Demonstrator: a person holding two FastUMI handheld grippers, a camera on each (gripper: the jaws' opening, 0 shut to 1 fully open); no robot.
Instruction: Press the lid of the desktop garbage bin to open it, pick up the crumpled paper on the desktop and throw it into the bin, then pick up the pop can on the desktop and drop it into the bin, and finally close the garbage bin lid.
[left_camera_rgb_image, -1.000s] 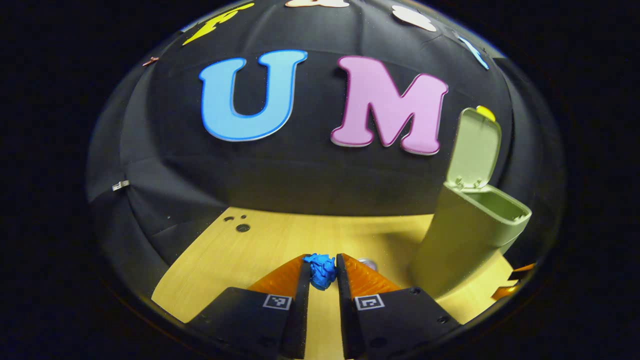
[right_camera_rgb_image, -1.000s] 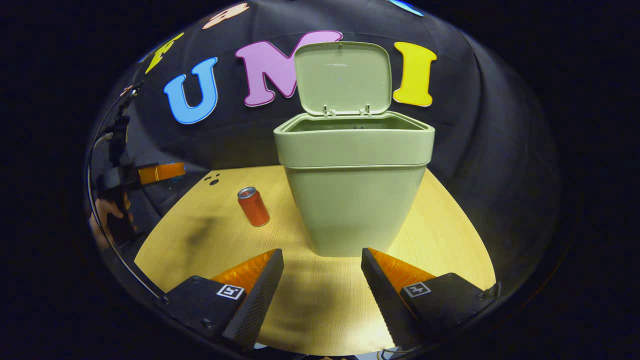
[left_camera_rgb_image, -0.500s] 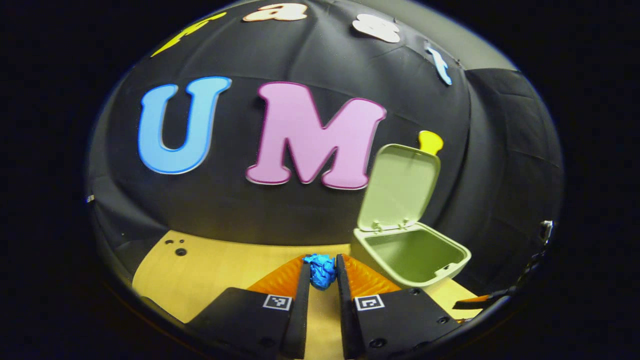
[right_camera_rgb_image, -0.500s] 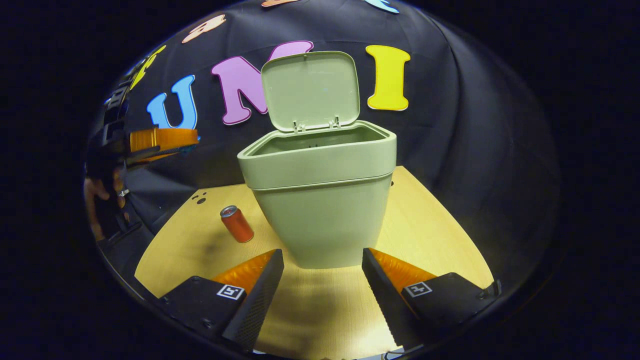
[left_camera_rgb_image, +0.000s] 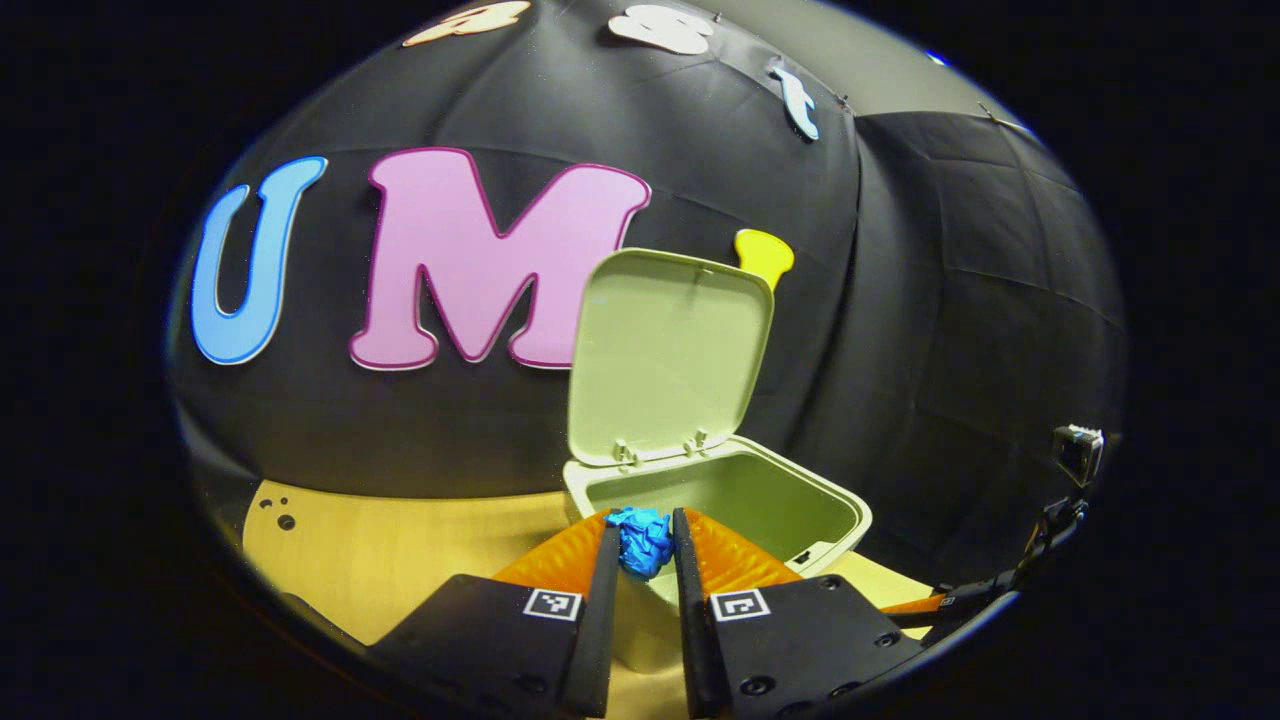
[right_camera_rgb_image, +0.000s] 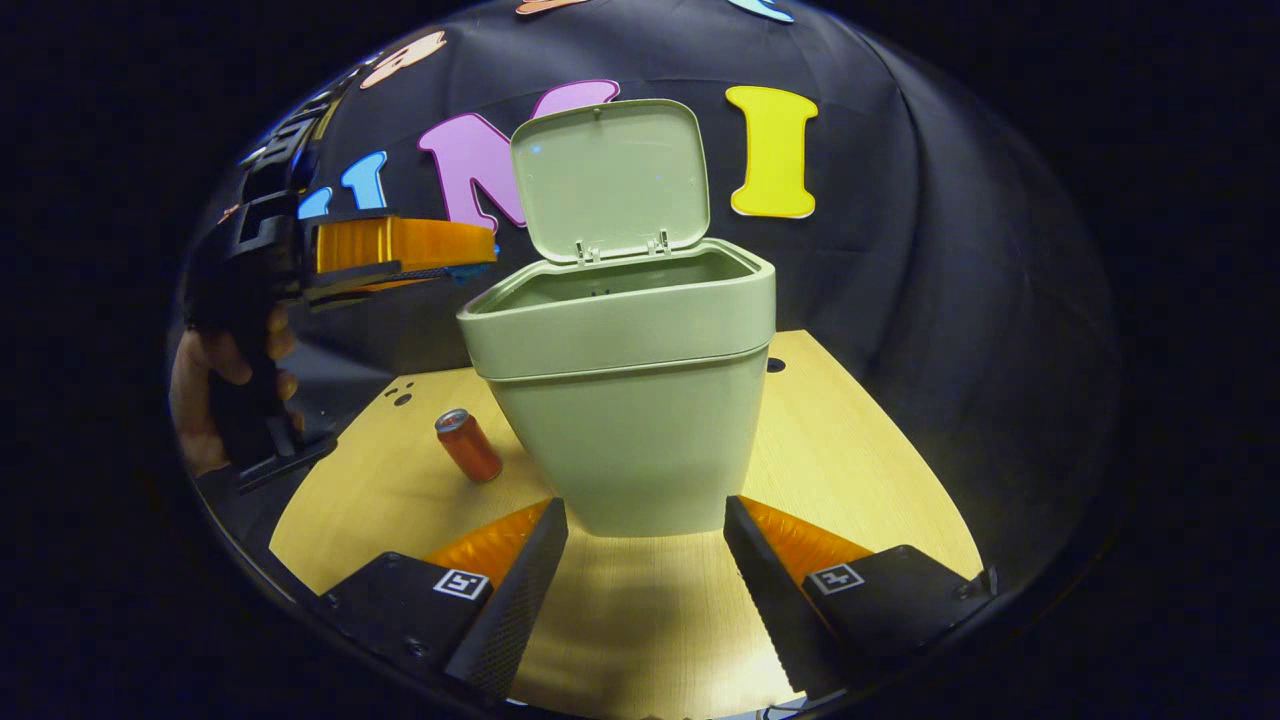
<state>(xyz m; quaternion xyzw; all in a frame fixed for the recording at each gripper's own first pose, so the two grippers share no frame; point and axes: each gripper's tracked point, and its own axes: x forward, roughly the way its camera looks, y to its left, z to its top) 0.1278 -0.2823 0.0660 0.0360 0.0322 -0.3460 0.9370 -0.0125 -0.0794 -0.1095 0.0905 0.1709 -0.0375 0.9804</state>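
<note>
A pale green garbage bin (right_camera_rgb_image: 625, 400) stands on the wooden desktop with its lid (right_camera_rgb_image: 610, 180) tipped up and back. My left gripper (left_camera_rgb_image: 642, 545) is shut on a blue crumpled paper (left_camera_rgb_image: 640, 540), held high at the bin's (left_camera_rgb_image: 720, 505) near rim, just short of the opening. In the right gripper view the left gripper (right_camera_rgb_image: 470, 262) reaches in from the left, level with the rim. My right gripper (right_camera_rgb_image: 645, 515) is open, low in front of the bin's base. A red pop can (right_camera_rgb_image: 467, 446) stands on the desk left of the bin.
The desktop (right_camera_rgb_image: 860, 470) ends in a curved front edge, with small holes (right_camera_rgb_image: 400, 397) at its far left. A person's hand (right_camera_rgb_image: 205, 385) holds the left gripper's handle. A small camera on a stand (left_camera_rgb_image: 1075, 455) shows at the right in the left gripper view.
My left gripper has carried the blue paper up and to the right, from beside the bin to its rim. The right gripper has moved slightly closer to the bin's base.
</note>
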